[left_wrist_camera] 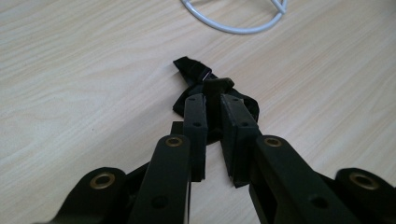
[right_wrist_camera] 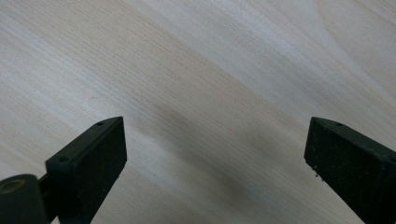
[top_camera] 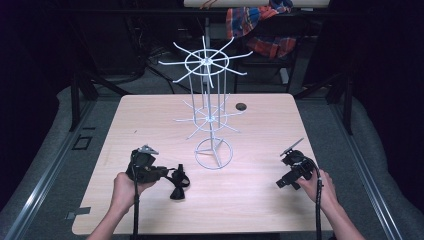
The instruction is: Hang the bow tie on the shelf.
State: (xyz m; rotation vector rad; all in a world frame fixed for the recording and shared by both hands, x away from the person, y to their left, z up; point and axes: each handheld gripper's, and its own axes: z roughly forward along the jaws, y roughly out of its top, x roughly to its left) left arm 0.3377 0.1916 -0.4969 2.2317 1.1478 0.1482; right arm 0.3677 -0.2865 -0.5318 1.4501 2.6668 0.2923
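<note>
Left tongs [left_wrist_camera: 214, 114] pinch bow tie [left_wrist_camera: 196, 74] at knot; right tongs [right_wrist_camera: 215, 154] wide, empty. Lift straight, grip firm.

My left gripper [left_wrist_camera: 214, 105] hides the middle of the black bow tie [left_wrist_camera: 191, 70]; the white wire stand's base ring [left_wrist_camera: 233, 28] is cut off by the top edge of my left gripper view.

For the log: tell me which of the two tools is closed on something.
The left tool, near the table's left side: its jaws pinch the black bow tie lying before the white wire rack. The right tool stands wide open over bare wood.
</note>
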